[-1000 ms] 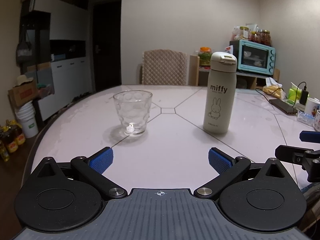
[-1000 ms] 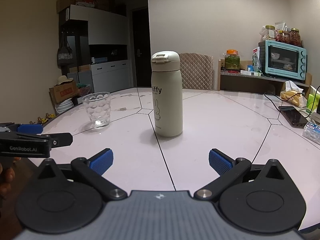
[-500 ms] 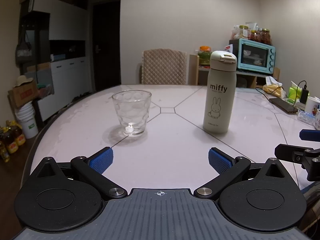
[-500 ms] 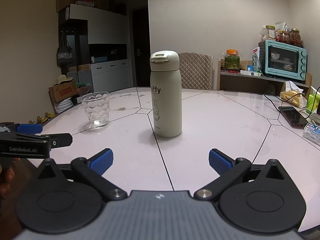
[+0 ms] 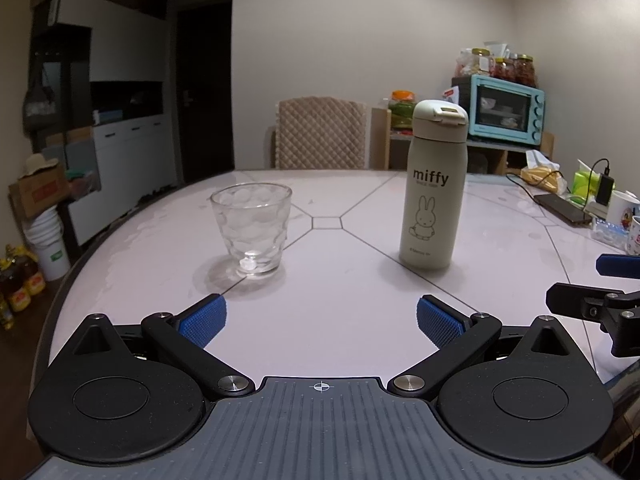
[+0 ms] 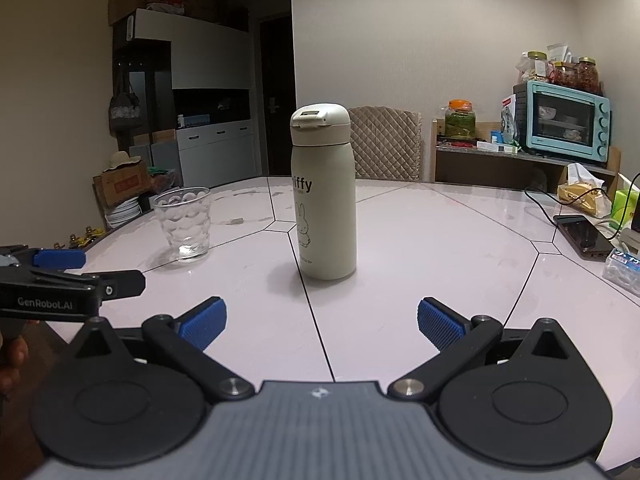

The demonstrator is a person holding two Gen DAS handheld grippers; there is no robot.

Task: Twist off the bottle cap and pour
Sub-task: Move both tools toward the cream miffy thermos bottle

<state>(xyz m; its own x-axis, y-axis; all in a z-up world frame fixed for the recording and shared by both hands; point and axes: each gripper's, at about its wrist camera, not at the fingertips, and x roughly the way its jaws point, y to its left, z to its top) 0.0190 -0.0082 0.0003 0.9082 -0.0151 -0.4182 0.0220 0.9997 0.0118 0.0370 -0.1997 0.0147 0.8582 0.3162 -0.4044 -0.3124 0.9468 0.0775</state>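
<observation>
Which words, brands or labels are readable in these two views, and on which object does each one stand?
"miffy": on the cream bottle, above a rabbit drawing; only "iffy" shows in the right wrist view.
"GenRobot.AI": on the side of the left gripper, read in the right wrist view.
Too small to read: the line under "miffy", the print near the bottle's base, and the red print on the cardboard box.

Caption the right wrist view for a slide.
Open right gripper faces the capped Miffy bottle, empty glass to its left.
</observation>
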